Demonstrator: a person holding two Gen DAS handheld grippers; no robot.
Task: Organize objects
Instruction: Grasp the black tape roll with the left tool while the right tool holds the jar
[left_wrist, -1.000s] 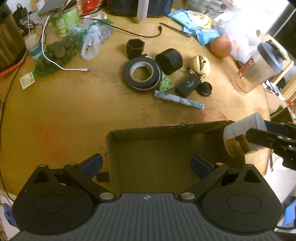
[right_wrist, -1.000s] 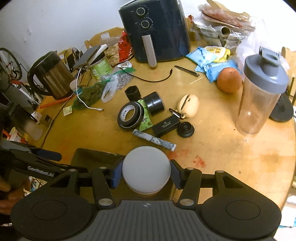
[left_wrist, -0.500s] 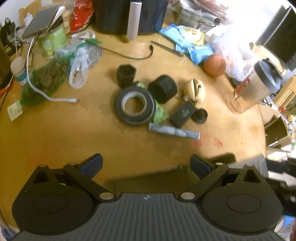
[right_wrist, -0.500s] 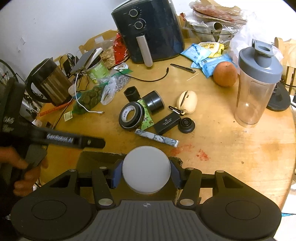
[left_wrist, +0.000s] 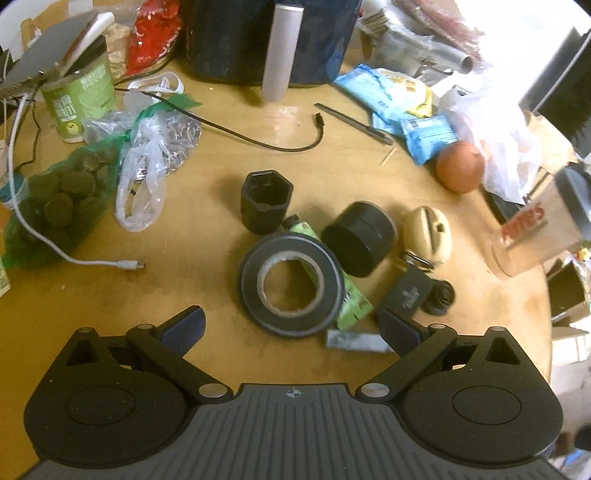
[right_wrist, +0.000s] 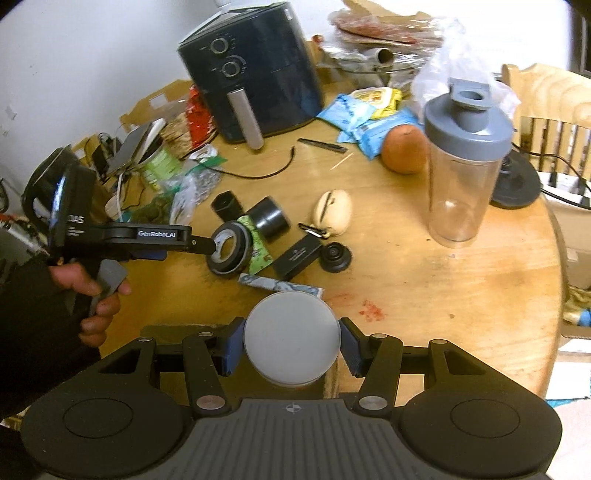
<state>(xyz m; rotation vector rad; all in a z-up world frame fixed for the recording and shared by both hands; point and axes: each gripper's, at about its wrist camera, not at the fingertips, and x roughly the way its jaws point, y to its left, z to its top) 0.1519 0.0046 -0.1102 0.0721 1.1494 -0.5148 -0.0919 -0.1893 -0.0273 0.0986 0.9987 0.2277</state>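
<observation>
My right gripper (right_wrist: 291, 349) is shut on a white-lidded jar (right_wrist: 291, 341) and holds it over the near edge of a dark cardboard box (right_wrist: 173, 329). My left gripper (left_wrist: 291, 326) is open and empty, just short of a black tape roll (left_wrist: 290, 284). In the right wrist view its tip (right_wrist: 207, 245) hangs over the same tape roll (right_wrist: 231, 254). Around the roll lie a green packet (left_wrist: 347, 306), a black hexagonal cup (left_wrist: 266, 201), a black cylinder (left_wrist: 358, 238), a beige case (left_wrist: 430, 236), a small black box (left_wrist: 408, 295), a black round cap (left_wrist: 439, 297) and a grey patterned bar (left_wrist: 354, 341).
A shaker bottle (right_wrist: 463, 162) stands at the right, an orange (right_wrist: 402, 147) and blue snack packs (right_wrist: 360, 122) behind it. An air fryer (right_wrist: 251, 70) is at the back. A green can (left_wrist: 79, 99), bags (left_wrist: 59, 199) and cables (left_wrist: 258, 138) crowd the left.
My left gripper has moved forward from above the box to the tape roll, still open. The right gripper has kept its hold on the jar and shifted slightly.
</observation>
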